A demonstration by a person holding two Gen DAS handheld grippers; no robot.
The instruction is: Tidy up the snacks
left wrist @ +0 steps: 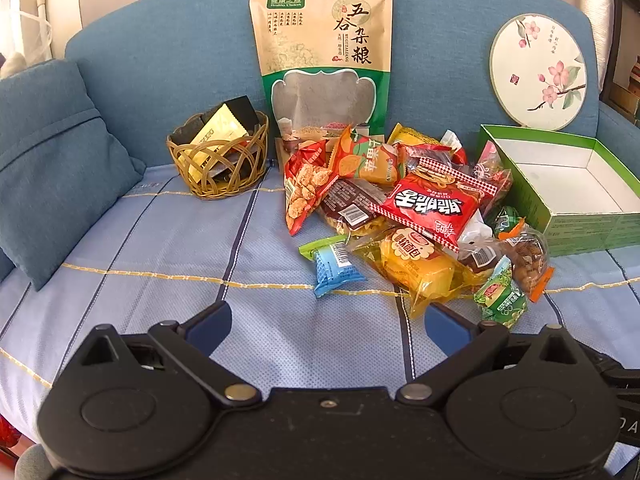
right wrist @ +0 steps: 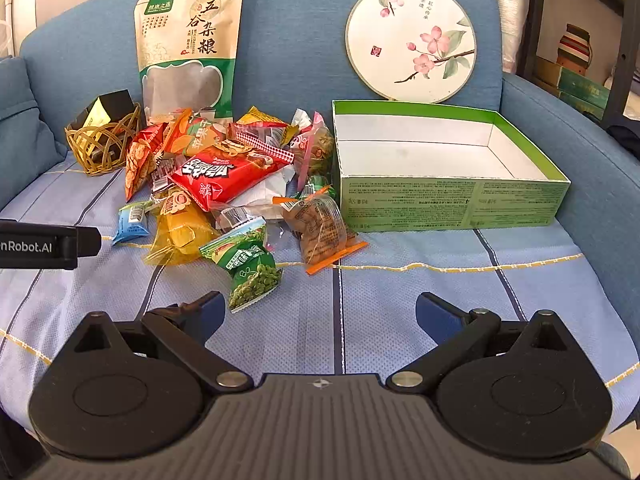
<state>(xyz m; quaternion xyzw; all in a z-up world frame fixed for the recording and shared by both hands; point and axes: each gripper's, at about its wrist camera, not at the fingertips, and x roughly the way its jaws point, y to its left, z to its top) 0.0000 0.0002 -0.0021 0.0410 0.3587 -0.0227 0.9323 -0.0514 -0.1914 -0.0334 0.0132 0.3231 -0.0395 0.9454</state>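
Observation:
A pile of several snack packets lies on the blue sofa seat: a red packet [left wrist: 430,204] [right wrist: 224,176], a yellow bread packet [left wrist: 416,268] [right wrist: 182,228], a small blue packet [left wrist: 332,266] [right wrist: 132,222], a green pea packet [right wrist: 250,272] [left wrist: 500,296] and a brown nut packet [right wrist: 320,226]. An open, empty green box [right wrist: 448,200] [left wrist: 576,224] stands right of the pile. My left gripper [left wrist: 326,324] is open and empty, in front of the pile. My right gripper [right wrist: 320,312] is open and empty, just in front of the pea packet.
A wicker basket [left wrist: 220,160] [right wrist: 104,144] holding black and gold sachets sits left of the pile. A large grain pouch [left wrist: 324,60] [right wrist: 188,48] and a round floral fan [left wrist: 538,72] [right wrist: 410,42] lean on the backrest. A blue cushion [left wrist: 52,168] lies at left.

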